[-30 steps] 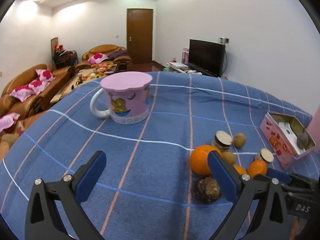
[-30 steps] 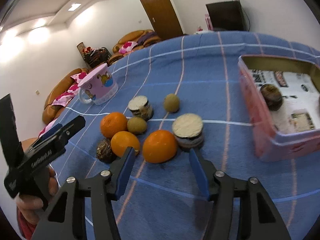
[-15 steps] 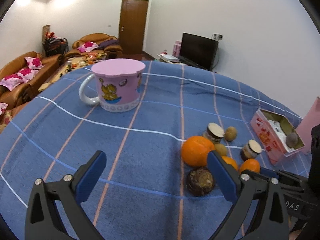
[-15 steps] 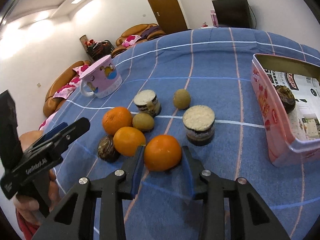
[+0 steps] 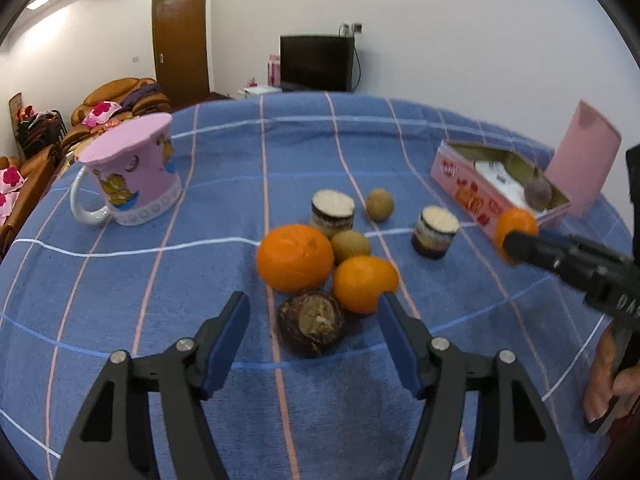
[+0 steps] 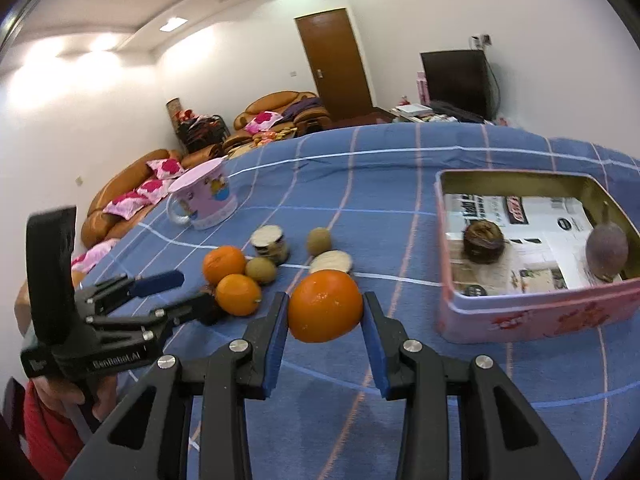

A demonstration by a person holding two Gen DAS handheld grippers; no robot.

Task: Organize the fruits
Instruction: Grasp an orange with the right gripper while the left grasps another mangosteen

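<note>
My right gripper (image 6: 324, 320) is shut on an orange (image 6: 325, 306) and holds it above the blue cloth, left of the open pink tin (image 6: 536, 320). In the left wrist view the same orange (image 5: 516, 222) hangs in front of the tin (image 5: 472, 196). The tin holds a brown round fruit (image 6: 483, 240) and a purple one (image 6: 606, 254). My left gripper (image 5: 314, 328) is open, its fingers either side of a dark brown fruit (image 5: 311, 322). Two oranges (image 5: 295, 258) (image 5: 364, 284) and two kiwis (image 5: 351, 246) (image 5: 379, 204) lie just beyond it.
A pink mug (image 5: 134, 184) with a lid stands at the far left of the table. Two small jars (image 5: 333, 212) (image 5: 435, 231) stand among the fruit. The tin's pink lid (image 5: 582, 156) stands upright behind it. Sofas, a door and a TV lie beyond the table.
My right gripper closed on the near orange and lifted it off the cloth towards the tin. My left gripper moved right and forward until its open fingers flank the dark brown fruit.
</note>
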